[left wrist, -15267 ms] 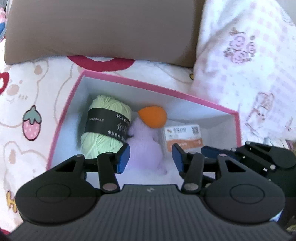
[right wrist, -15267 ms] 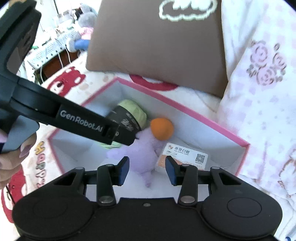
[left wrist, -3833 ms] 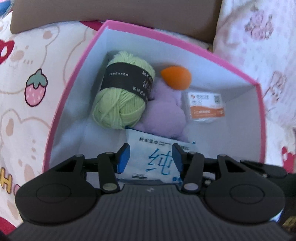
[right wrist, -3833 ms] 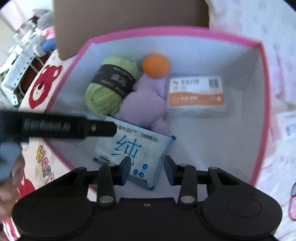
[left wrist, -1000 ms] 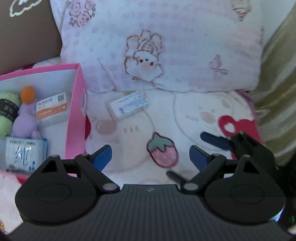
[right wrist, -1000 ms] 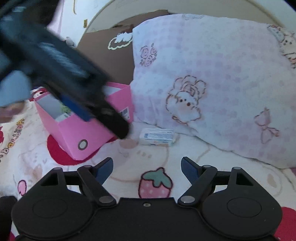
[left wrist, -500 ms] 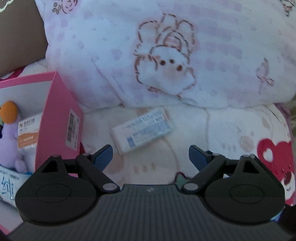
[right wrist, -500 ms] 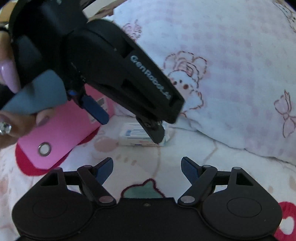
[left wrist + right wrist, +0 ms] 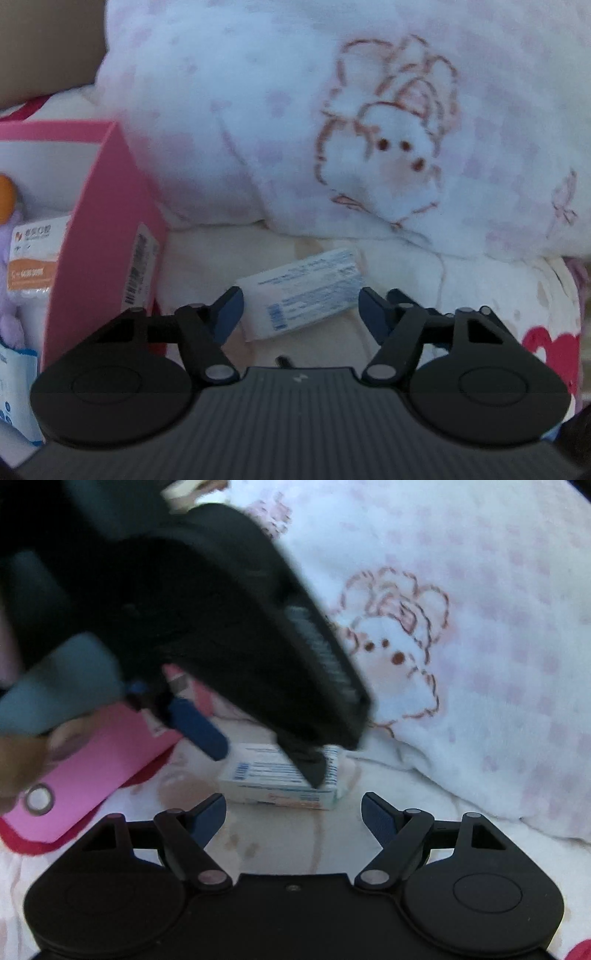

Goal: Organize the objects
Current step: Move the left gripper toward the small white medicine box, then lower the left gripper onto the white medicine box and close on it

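A small white box with blue print (image 9: pixel 301 295) lies on the cartoon-print bedsheet, just in front of the pillow. My left gripper (image 9: pixel 301 308) points down over it and its jaws are closing, one finger on each side of the box, with no firm press visible. In the right wrist view the same box (image 9: pixel 273 782) shows under the left gripper's fingers (image 9: pixel 201 729). My right gripper (image 9: pixel 293 808) stands open and empty just short of the box. The pink storage box (image 9: pixel 103 240) stands to the left.
A white and pink bunny-print pillow (image 9: pixel 332 129) rises right behind the small box. The pink box holds an orange ball (image 9: pixel 5 195), a purple plush (image 9: pixel 7 258), an orange-and-white packet (image 9: pixel 33 258) and a wipes pack (image 9: pixel 11 387). A hand (image 9: pixel 22 760) holds the left gripper.
The left gripper has dropped closer to the small white box and its jaws have narrowed around it. The right gripper has also moved nearer; its jaws kept their width.
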Motion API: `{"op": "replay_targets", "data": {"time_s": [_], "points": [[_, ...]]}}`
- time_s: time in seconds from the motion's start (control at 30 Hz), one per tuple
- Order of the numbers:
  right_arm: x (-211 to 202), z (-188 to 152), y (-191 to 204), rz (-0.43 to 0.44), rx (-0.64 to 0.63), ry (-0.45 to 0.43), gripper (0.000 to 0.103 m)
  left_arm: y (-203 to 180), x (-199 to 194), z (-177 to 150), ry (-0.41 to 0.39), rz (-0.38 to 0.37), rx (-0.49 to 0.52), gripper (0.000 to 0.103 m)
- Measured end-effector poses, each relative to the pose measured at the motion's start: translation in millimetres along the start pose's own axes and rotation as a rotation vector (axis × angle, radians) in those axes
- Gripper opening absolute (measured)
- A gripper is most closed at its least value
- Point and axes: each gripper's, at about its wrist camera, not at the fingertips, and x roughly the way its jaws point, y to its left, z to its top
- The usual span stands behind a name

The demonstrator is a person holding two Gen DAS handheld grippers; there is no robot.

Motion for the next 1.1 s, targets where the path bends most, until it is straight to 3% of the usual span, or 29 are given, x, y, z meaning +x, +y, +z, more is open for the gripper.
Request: {"op": "replay_targets", "data": {"time_s": [0.17, 0.2, 0.3, 0.43, 0.57, 0.77, 0.83, 0.93, 1.03, 1.1], "points": [[5.7, -5.1, -0.5, 0.032, 0.002, 0.002, 0.08, 7.8, 2.6, -1.4, -0.013, -0.011, -0.001, 0.052], [3.8, -6.0, 0.0, 0.059, 0.011, -0.001, 0.072, 8.3, 2.3, -2.2, -0.017, -0.017, 0.001, 0.051], [-2.2, -6.8, 1.1, 0.077, 0.028, 0.004, 0.069, 5.2, 1.0, -5.9, -0.029, -0.013, 0.038, 0.05], [-20.6, -13.5, -1.8, 0.091, 0.072, 0.012, 0.067, 4.7, -1.3, -9.2, -0.012, -0.061, 0.008, 0.05], [-48.5, -29.7, -1.2, 0.1, 0.111, 0.027, 0.067, -4.8, -5.6, -18.4, 0.029, -0.1, 0.024, 0.05], [-80.6, -49.3, -9.1, 0.043, 0.158, 0.068, 0.069, -30.1, -8.5, -40.0, 0.116, -0.161, 0.036, 0.05], [-73.1, -37.7, -14.9, 0.051, 0.195, 0.087, 0.069, -37.9, -9.3, -46.1, 0.133, -0.175, 0.048, 0.05], [-82.3, -46.8, -11.8, 0.029, 0.191, 0.119, 0.07, -41.9, -10.8, -50.3, 0.157, -0.211, 0.046, 0.05], [-92.3, -50.4, -21.6, -0.041, 0.208, 0.139, 0.073, -46.8, -9.5, -52.8, 0.15, -0.172, 0.107, 0.05], [-90.7, -45.6, -23.3, -0.052, 0.195, 0.114, 0.084, -44.9, -17.7, -56.3, 0.121, -0.125, 0.153, 0.05]]}}
